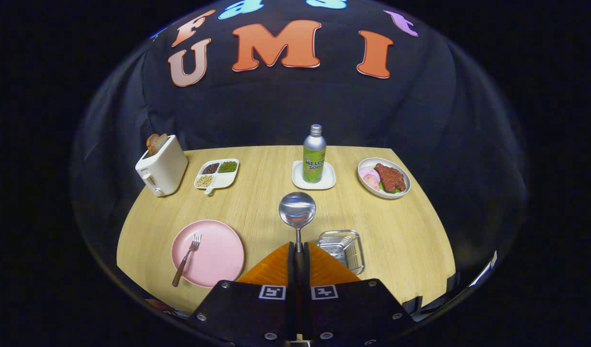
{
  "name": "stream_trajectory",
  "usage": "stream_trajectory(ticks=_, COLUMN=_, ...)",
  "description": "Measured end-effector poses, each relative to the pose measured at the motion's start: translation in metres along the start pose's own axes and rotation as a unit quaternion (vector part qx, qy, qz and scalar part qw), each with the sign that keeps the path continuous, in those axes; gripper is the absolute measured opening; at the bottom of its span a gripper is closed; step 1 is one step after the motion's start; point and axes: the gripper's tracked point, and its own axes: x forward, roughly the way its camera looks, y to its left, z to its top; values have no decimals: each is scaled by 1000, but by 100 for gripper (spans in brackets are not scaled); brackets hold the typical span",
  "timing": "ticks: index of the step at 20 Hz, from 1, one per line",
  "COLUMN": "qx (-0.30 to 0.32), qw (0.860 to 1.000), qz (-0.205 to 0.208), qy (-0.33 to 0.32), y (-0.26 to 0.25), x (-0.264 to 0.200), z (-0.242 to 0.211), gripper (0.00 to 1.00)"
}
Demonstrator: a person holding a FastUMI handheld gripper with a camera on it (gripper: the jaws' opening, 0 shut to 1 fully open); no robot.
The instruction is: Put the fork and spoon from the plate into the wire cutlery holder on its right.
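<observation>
Spoon lifted, fork left on plate.
Left of wire cutlery holder (342,249): pink plate (213,253) with fork (188,258); gripper (298,250) clamped tight on spoon (297,212) handle, bowl up, just left of holder. Next, probably: shift right, lower, release.

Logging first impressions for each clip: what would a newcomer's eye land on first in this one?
First, the spoon, held up by its handle in the closed tool, its shiny bowl hanging over the wooden table. Next, the pink plate to the left of the fingers, with the fork still lying on it. The wire cutlery holder sits just right of the fingers.
</observation>
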Motion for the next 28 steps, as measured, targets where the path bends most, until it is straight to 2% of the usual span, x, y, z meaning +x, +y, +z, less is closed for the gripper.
stream_trajectory(ticks=7, qx=-32, qw=996, qz=1, qy=87, y=-42, x=11, z=-36, gripper=5)
stream_trajectory(ticks=13, qx=-71, qw=982, qz=17, qy=171, y=-50, x=25, z=-65, gripper=5)
stream_trajectory(ticks=17, qx=-81, qw=975, qz=11, qy=206, y=-56, x=38, z=-73, gripper=5)
stream_trajectory(ticks=23, qx=-60, qw=979, qz=18, qy=192, y=-56, x=55, z=-58, gripper=9)
stream_trajectory(ticks=26, qx=-30, qw=988, qz=30, qy=146, y=-49, x=56, z=-35, gripper=10)
stream_trajectory(ticks=28, qx=-24, qw=995, qz=28, qy=89, y=-49, x=52, z=-10, gripper=10)
